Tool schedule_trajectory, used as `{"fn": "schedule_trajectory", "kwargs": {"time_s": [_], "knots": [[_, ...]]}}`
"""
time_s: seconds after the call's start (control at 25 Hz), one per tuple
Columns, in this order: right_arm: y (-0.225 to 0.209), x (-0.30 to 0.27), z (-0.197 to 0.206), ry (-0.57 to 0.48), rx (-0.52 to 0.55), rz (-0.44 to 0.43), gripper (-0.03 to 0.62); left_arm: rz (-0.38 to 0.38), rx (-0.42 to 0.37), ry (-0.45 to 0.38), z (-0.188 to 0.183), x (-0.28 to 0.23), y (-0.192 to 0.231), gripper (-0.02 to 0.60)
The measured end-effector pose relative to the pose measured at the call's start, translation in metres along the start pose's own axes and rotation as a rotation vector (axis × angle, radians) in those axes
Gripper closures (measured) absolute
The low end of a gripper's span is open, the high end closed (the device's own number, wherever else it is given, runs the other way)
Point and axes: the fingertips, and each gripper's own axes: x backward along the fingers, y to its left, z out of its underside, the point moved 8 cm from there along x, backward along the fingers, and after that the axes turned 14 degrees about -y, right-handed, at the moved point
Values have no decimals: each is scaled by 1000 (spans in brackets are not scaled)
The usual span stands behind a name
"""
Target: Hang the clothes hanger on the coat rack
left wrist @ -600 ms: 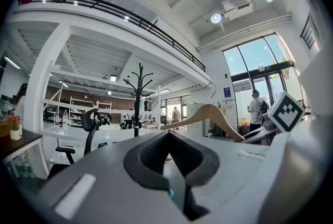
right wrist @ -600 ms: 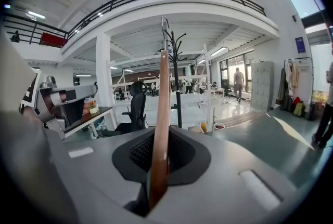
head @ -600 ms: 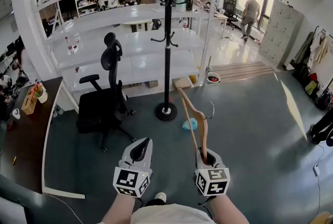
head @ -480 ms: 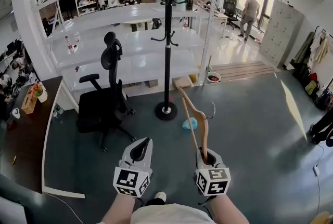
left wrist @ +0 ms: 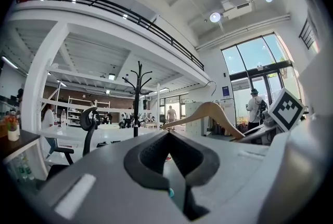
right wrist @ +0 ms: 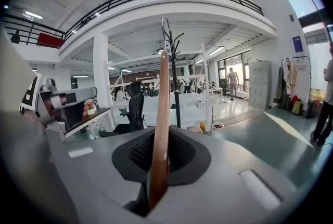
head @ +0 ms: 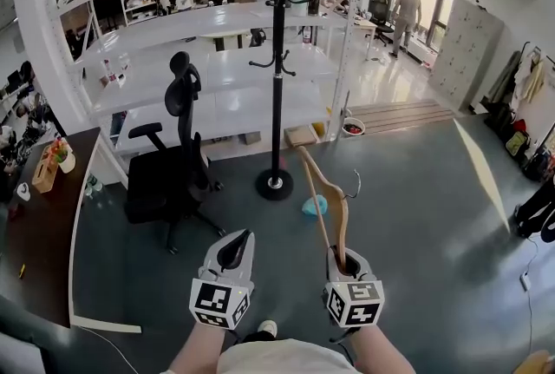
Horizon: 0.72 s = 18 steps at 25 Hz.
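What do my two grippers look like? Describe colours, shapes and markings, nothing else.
The left gripper and right gripper match. Both have smooth light-grey shells that taper forward, with a black, textured pad lining the recess at the jaws. At the rear of each sits a white cube bearing black square markers. The forearms are unsleeved, and a pale top shows below them.

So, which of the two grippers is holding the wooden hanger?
The right gripper: its jaws clamp the wooden hanger; the left gripper is shut and empty.
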Motion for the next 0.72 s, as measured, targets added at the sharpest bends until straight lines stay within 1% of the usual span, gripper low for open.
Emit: {"fn": "schedule_trajectory", "kwargs": {"time_s": [0.36, 0.6, 0.72], "knots": [[15, -31, 2, 8, 1, 28, 546, 1, 17, 0, 10, -4, 40, 581], [33, -59, 5, 25, 4, 43, 547, -6, 35, -3, 19, -3, 83, 581], [40, -71, 6, 30, 5, 56, 548, -29, 48, 8, 27, -1, 105, 581]]}}
